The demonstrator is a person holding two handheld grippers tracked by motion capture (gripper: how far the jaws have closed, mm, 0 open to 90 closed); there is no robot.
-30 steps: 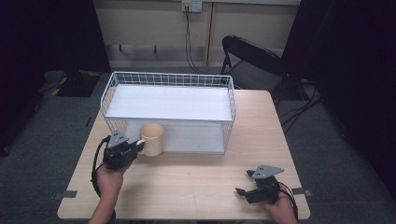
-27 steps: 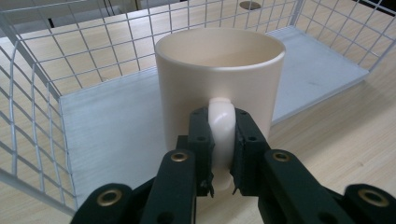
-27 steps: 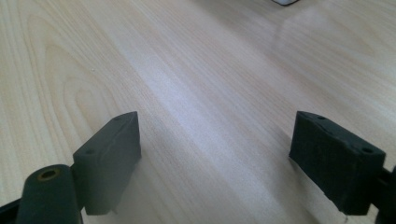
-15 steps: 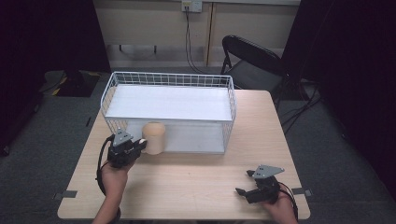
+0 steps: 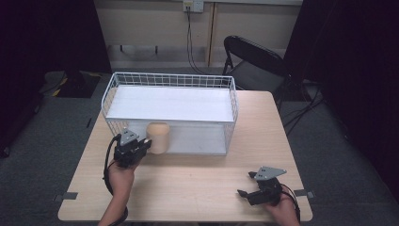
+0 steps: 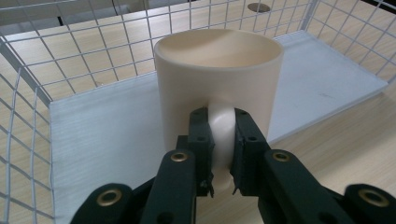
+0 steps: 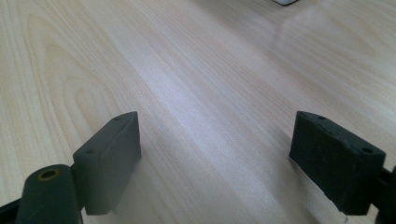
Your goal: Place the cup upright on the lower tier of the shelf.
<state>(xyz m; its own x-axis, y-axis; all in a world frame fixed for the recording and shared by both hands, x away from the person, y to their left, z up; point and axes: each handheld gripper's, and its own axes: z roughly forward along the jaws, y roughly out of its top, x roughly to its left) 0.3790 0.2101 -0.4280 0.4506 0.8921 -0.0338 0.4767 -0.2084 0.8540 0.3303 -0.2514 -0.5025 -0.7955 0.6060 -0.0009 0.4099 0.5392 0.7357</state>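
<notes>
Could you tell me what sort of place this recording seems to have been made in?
Probably a lab or office room set up for recording. A lone wooden table stands on grey carpet, with a black folding chair behind it, and cables run down from a wall socket. The dark sides may be curtains.

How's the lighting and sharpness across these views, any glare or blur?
High view: table evenly lit, surroundings dark. Left gripper view: mug sharp, softly shaded inside. Right gripper view: pale glare streak on the wood, near jaws slightly soft.
</notes>
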